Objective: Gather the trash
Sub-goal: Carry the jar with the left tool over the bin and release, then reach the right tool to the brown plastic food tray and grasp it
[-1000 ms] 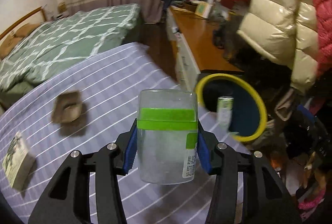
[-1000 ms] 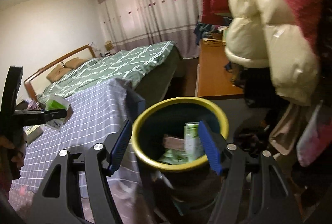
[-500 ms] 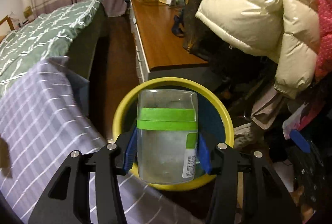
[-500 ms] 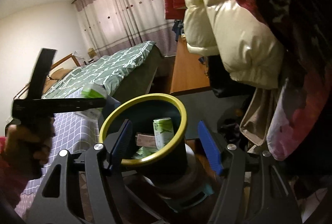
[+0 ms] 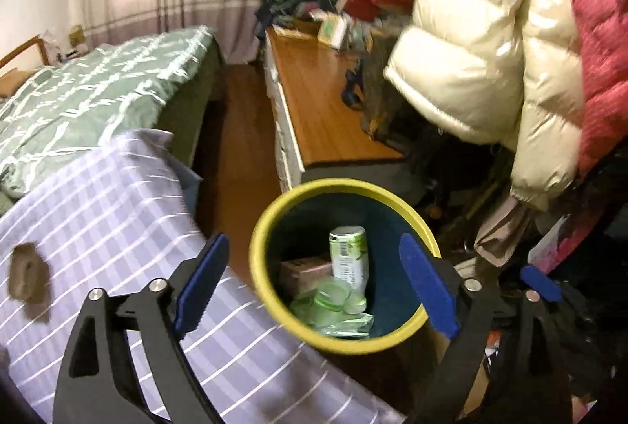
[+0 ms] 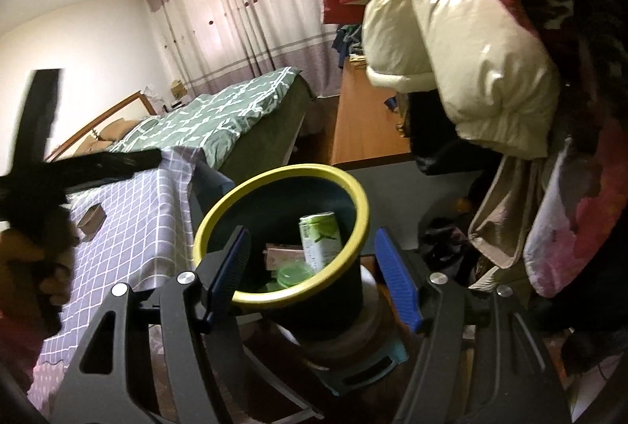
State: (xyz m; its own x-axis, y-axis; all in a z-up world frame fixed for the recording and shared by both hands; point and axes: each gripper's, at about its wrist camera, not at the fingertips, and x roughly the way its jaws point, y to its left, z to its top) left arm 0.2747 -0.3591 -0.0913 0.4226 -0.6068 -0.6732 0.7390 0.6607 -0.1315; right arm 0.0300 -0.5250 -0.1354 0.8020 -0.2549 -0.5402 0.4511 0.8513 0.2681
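Observation:
A dark bin with a yellow rim [image 5: 271, 216] [image 6: 355, 188] stands beside the table with the purple checked cloth [image 5: 98, 228]. Inside lie a green can [image 5: 348, 259] [image 6: 318, 239], a clear jar with a green lid [image 5: 331, 296] [image 6: 290, 273], a brown box [image 5: 302, 269] and a green wrapper. My left gripper [image 5: 314, 282] is open and empty above the bin's near side. My right gripper [image 6: 312, 273] is open and empty, held over the bin. A brown cardboard piece [image 5: 27, 279] [image 6: 92, 216] lies on the cloth.
A green quilted bed [image 5: 98, 98] lies behind the table. A wooden desk [image 5: 322, 110] runs along the right, with hanging puffy jackets [image 5: 490, 51] over it. Clutter sits on the floor right of the bin. The left gripper's body [image 6: 35, 157] shows at the right wrist view's left edge.
My left gripper carried the jar from over the table to the bin, opened and let it go; the jar now lies in the bin. The right gripper stayed open over the bin.

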